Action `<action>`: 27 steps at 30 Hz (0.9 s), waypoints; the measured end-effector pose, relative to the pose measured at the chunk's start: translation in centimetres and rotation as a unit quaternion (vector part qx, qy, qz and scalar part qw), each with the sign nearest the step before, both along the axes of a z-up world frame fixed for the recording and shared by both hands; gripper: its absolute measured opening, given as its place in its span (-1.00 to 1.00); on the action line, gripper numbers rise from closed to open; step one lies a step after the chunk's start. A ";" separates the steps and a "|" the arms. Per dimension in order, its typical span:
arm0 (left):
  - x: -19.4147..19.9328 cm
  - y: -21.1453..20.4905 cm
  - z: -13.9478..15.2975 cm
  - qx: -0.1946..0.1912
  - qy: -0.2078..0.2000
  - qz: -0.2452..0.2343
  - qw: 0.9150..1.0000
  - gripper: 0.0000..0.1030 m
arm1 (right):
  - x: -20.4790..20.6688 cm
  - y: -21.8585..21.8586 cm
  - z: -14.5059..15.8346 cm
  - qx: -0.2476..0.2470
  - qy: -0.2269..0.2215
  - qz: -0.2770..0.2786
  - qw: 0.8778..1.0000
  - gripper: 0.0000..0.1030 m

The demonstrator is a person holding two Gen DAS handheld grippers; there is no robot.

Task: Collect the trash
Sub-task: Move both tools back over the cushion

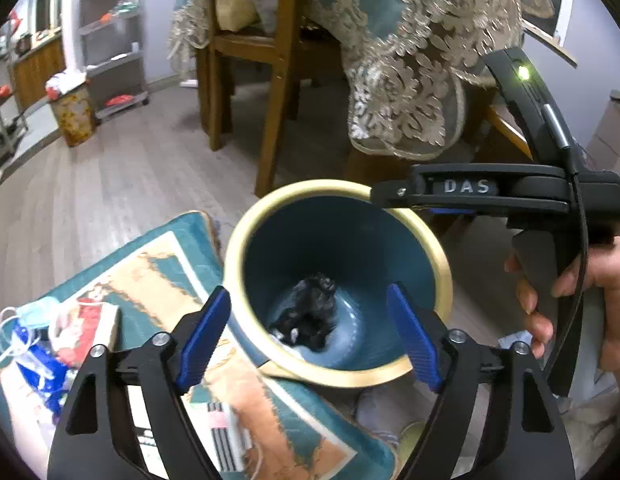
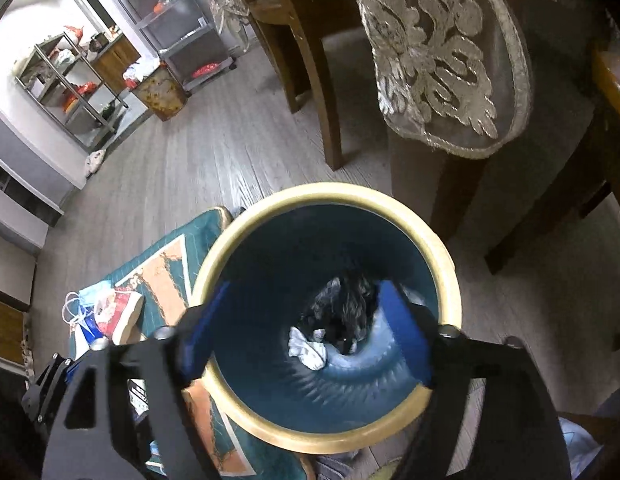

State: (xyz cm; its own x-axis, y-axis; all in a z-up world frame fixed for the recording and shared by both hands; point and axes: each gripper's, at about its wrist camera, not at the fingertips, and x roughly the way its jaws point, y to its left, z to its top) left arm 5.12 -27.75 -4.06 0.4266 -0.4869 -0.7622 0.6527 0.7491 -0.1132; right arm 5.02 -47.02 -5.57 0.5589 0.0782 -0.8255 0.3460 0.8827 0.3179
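both tongs hang w/ jaws spread wide and empty over the blue bin: left gripper and right gripper each frame its mouth, w/ a black crumpled bag and a white wad lying at the bottom, straight ahead between the pads. more trash, prob. a face mask and a red-white carton, sits on the teal mat left of the left tongs, though it's blurry. next i'd lift clear of the gold rim before swinging left, then come down on one item at a time.
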 end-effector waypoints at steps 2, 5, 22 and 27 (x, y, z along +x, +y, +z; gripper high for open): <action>0.0 0.8 0.5 0.003 -0.007 0.007 1.000 0.67 | 0.0 0.2 0.3 -0.005 -0.008 0.001 1.000 0.68; 0.0 2.0 1.2 0.008 -0.013 0.018 1.000 0.69 | -0.1 0.6 1.1 -0.015 -0.027 0.008 0.999 0.77; -0.4 16.6 5.6 0.039 -0.056 0.141 0.988 0.80 | -0.8 6.0 4.1 -0.099 -0.091 0.061 0.989 0.88; -0.7 21.7 5.2 0.027 -0.043 0.206 0.977 0.81 | -1.0 8.7 4.6 -0.086 -0.097 0.078 0.988 0.89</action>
State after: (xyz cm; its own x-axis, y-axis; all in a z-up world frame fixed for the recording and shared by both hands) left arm 4.39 -6.02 1.18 0.6412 -0.2205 -0.7350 0.2999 0.9536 -0.0245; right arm 4.02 -38.30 -0.94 0.7000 0.0440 -0.7128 0.1484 0.9674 0.2054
